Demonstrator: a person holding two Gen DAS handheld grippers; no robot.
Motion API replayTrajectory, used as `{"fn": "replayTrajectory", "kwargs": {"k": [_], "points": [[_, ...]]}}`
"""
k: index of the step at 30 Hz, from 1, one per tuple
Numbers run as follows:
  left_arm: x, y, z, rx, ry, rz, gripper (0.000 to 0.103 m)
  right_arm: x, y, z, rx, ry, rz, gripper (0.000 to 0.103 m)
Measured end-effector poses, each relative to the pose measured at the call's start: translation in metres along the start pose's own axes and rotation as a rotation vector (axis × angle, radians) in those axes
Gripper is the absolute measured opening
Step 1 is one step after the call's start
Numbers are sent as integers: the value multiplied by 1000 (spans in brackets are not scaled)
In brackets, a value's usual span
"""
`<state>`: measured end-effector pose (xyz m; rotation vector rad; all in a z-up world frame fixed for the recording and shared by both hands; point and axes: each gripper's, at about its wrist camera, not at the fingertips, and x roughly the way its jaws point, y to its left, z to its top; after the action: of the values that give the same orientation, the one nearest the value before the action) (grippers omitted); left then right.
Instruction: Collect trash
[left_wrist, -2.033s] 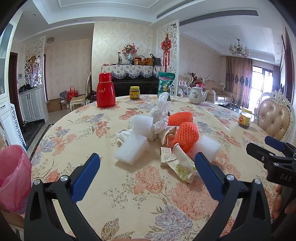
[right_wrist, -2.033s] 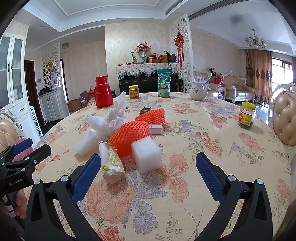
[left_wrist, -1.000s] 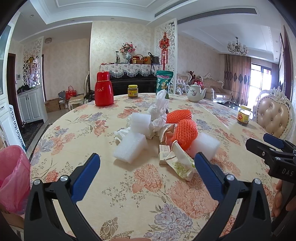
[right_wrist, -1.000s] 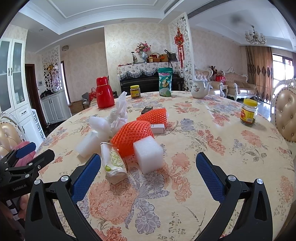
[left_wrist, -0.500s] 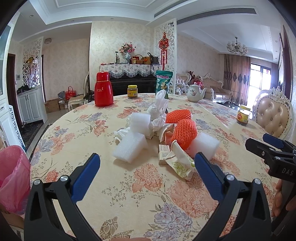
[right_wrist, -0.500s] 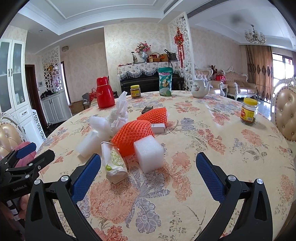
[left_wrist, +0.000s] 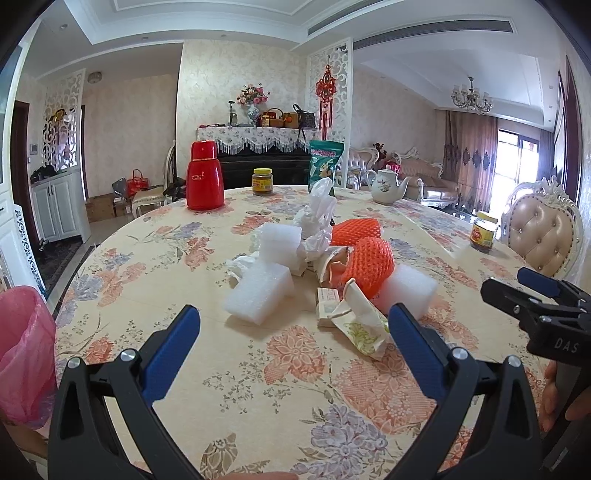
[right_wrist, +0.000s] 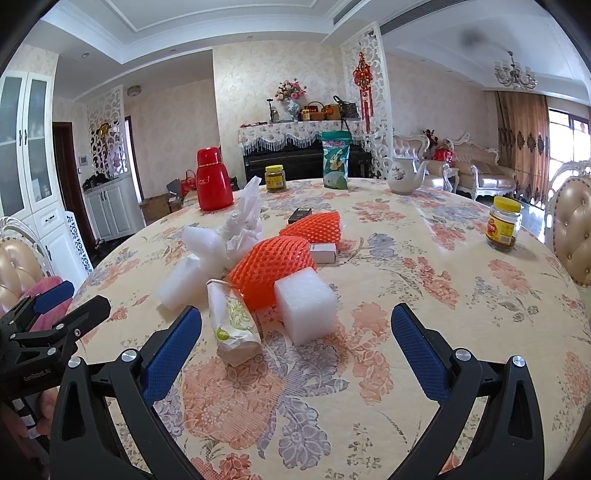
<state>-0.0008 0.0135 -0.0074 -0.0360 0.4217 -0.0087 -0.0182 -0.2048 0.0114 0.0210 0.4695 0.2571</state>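
Observation:
A pile of trash lies mid-table: white foam blocks (left_wrist: 260, 293) (right_wrist: 304, 308), orange foam nets (left_wrist: 367, 266) (right_wrist: 271, 267), a crumpled paper wrapper (left_wrist: 360, 323) (right_wrist: 232, 325), white plastic bags (left_wrist: 317, 214) (right_wrist: 245, 218) and a small box (right_wrist: 324, 252). My left gripper (left_wrist: 291, 334) is open, hovering short of the pile with nothing between its fingers. Open too, my right gripper (right_wrist: 295, 334) faces the foam cube and wrapper. Each gripper shows at the edge of the other's view. A pink-lined bin (left_wrist: 22, 350) stands left of the table.
On the floral round table (left_wrist: 280, 387) stand a red thermos (left_wrist: 204, 176), two yellow-lidded jars (left_wrist: 262, 181) (right_wrist: 504, 228), a green snack bag (right_wrist: 335, 160) and a white teapot (right_wrist: 402, 173). Padded chairs (left_wrist: 543, 232) (right_wrist: 16, 266) sit at both sides.
Both grippers have stayed open and nearly still; the views have only drifted slightly. The trash has not moved.

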Motion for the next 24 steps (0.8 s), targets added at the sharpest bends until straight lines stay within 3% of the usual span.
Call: {"fn": "replayTrajectory", "kwargs": {"k": [9, 16, 24], "points": [[14, 19, -2, -49, 29, -38, 99, 27, 10, -1, -15, 63, 9, 96], [35, 38, -5, -86, 83, 5, 98, 57, 19, -3, -58, 118, -8, 96], [61, 36, -6, -100, 143, 0, 98, 101, -10, 11, -48, 190, -59, 96]]}}
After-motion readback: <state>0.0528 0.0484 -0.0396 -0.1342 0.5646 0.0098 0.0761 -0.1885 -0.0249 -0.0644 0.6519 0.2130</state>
